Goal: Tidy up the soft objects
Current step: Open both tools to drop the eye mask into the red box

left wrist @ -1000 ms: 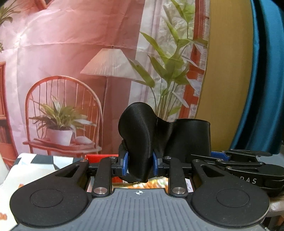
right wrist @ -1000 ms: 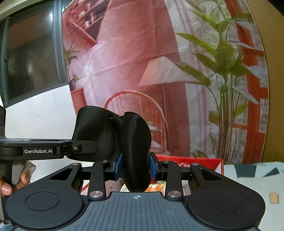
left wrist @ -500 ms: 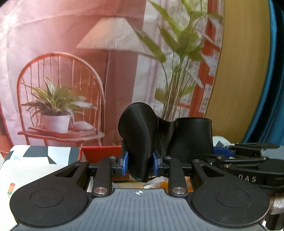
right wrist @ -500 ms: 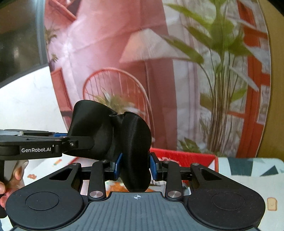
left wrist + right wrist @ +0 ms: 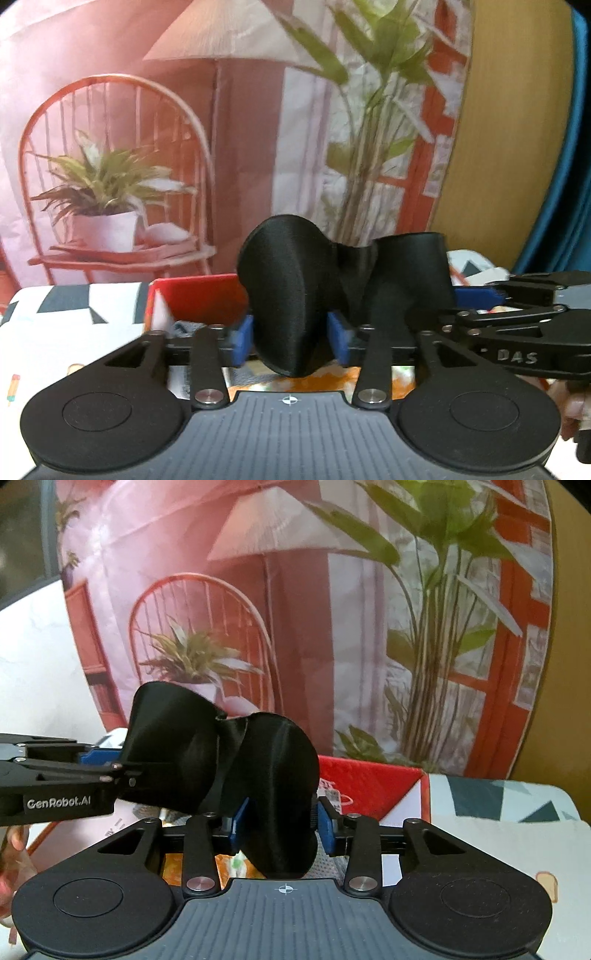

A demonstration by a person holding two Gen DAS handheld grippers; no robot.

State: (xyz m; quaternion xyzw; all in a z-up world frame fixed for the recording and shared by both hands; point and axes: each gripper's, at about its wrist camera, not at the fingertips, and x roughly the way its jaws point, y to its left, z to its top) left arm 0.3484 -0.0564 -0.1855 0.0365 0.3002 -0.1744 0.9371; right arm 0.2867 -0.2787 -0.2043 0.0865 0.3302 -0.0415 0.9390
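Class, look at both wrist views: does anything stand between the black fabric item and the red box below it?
Nothing visible does. The black fabric item hangs between both tools, left tool and right tool, whose jaws are opening, directly over the open red box. The box already holds some colourful items, but its mouth looks unobstructed.

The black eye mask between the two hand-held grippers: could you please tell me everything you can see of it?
The black eye mask is soft, satiny, finely ribbed fabric with two rounded padded cups pinched together at a narrow bridge. It hangs folded above the red box. One cup sits between the blue pads of the left hand-held gripper, whose jaws are opening and show small gaps. The other cup lies between the jaws of the right hand-held gripper, also opening; its left pad is against the fabric, its right pad a little off it.
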